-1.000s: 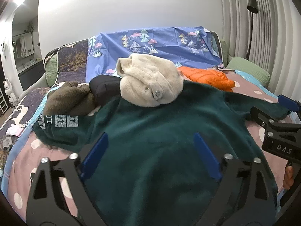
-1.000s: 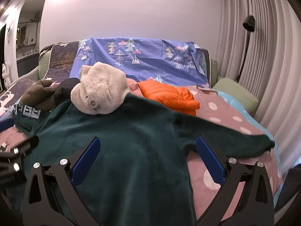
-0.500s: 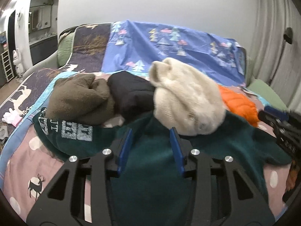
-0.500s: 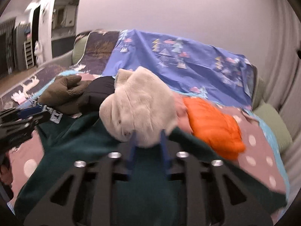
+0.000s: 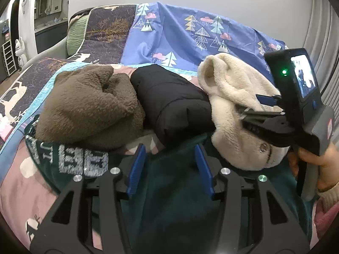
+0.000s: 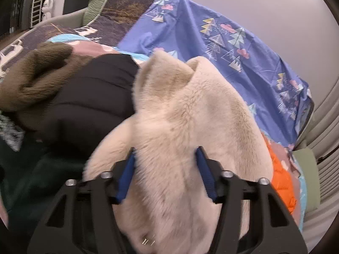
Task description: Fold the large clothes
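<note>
Bed covers with trees and deer lie under a heap of big clothes. On the bed point(image 5: 14, 182) the left tool point(image 5: 169, 167) sits low over the green fleece point(image 5: 175, 207). One second ago its two blue fingers point(image 5: 136, 167) stood wide apart; now they are closer, with a gap still between them. I cannot tell if they pinch the green cloth, which lies under and between them.

The right tool point(image 6: 165, 173) has moved up to the cream fluffy coat point(image 6: 190, 116). A second ago it looked across the flat green fleece with its fingers spread wide. Now its fingers press into the cream fur on both sides, so it seems to be gripping a fold of the coat. The left view shows this tool point(image 5: 275, 114) pushed into the coat's side.

I think this means the coat must come off the green fleece first, because it sits on the fleece's top edge. Then the fleece can be folded.

Left of the cream coat lies a black puffy jacket point(image 5: 175, 103), touching it. Left of that is a brown fuzzy top point(image 5: 89, 110), resting on a green sleeve with white letters point(image 5: 70, 158). Right of the cream coat an orange jacket point(image 6: 281, 180) peeks out.
</note>
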A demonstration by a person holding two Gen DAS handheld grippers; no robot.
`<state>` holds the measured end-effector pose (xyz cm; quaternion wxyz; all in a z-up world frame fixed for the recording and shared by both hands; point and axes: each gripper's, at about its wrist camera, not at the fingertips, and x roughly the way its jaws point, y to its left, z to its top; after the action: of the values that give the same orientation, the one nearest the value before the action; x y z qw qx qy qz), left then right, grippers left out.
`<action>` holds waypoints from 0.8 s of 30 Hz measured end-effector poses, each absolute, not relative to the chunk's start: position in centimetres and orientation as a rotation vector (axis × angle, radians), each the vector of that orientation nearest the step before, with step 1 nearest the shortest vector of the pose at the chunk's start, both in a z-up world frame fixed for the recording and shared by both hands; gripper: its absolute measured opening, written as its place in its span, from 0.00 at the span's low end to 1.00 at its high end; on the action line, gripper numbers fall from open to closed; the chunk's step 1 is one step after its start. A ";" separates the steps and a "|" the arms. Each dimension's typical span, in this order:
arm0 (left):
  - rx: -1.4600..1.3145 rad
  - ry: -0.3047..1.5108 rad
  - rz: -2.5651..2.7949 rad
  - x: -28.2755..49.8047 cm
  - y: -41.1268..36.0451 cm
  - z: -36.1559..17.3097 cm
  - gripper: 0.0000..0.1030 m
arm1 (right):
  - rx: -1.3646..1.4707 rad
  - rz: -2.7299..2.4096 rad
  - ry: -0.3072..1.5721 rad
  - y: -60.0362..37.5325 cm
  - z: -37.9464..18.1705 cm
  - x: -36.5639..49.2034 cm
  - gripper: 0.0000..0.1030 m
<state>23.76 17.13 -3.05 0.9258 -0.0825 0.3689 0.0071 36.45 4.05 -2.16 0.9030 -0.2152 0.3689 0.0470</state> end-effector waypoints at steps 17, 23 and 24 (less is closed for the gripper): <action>-0.353 0.857 -0.226 38.0 9.7 -4.4 0.86 | 0.019 0.000 0.759 -14.0 -0.5 33.4 0.12; -0.422 0.921 -0.201 43.5 8.1 -5.7 0.83 | 0.024 0.013 0.716 -13.4 0.2 34.7 0.41; -0.448 0.929 -0.187 44.1 8.2 -5.7 0.81 | 0.036 0.029 0.721 -13.2 0.2 35.2 0.43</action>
<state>44.14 8.24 -5.75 0.8658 -0.2140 0.4435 -0.0891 35.18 -13.21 0.16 0.9355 0.0177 0.3525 0.0144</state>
